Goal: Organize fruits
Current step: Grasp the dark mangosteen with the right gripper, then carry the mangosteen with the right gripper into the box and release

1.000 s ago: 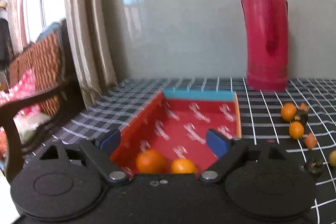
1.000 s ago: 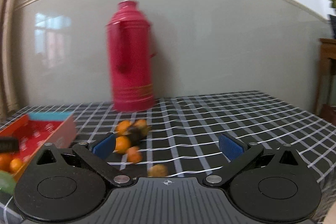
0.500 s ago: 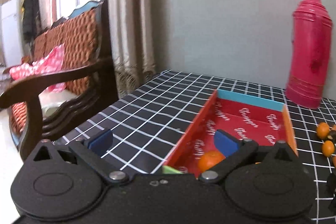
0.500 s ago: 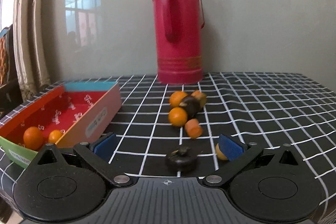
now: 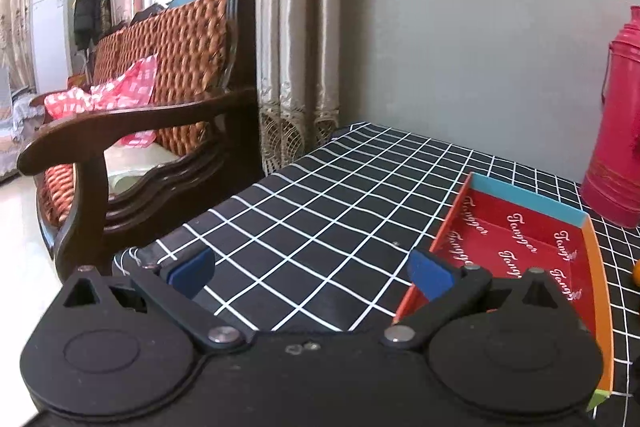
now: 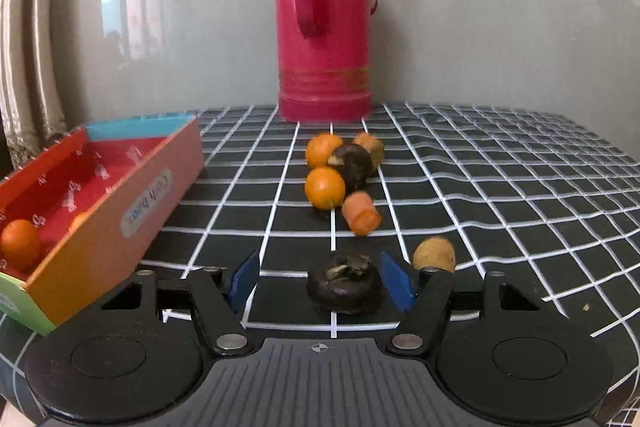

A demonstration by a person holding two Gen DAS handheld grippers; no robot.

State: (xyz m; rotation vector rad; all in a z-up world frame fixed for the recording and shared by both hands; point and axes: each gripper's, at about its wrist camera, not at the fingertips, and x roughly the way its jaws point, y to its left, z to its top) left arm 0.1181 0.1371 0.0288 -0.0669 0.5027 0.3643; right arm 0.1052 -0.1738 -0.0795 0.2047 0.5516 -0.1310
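Observation:
In the right wrist view a dark brown fruit point(image 6: 344, 285) lies on the checkered cloth between the pads of my right gripper point(image 6: 320, 281). Its jaws are closing. The right pad is almost at the fruit, and a gap remains on the left. Beyond lie two oranges point(image 6: 325, 187), another dark fruit point(image 6: 354, 163), an orange stub point(image 6: 361, 213) and a yellowish fruit point(image 6: 434, 254). The red box point(image 6: 120, 219) at the left holds an orange point(image 6: 20, 243). My left gripper point(image 5: 311, 274) stands open and empty over the cloth, left of the box point(image 5: 528, 195).
A tall red thermos point(image 6: 324, 15) stands at the back against the wall, also seen at the right edge of the left wrist view as the thermos point(image 5: 618, 131). A wooden armchair point(image 5: 140, 131) and curtains point(image 5: 292, 47) sit past the table's left edge.
My right gripper came down and in over the dark fruit, and its jaws narrowed around it. The left gripper swung left away from the box, so the box's oranges dropped out of its view.

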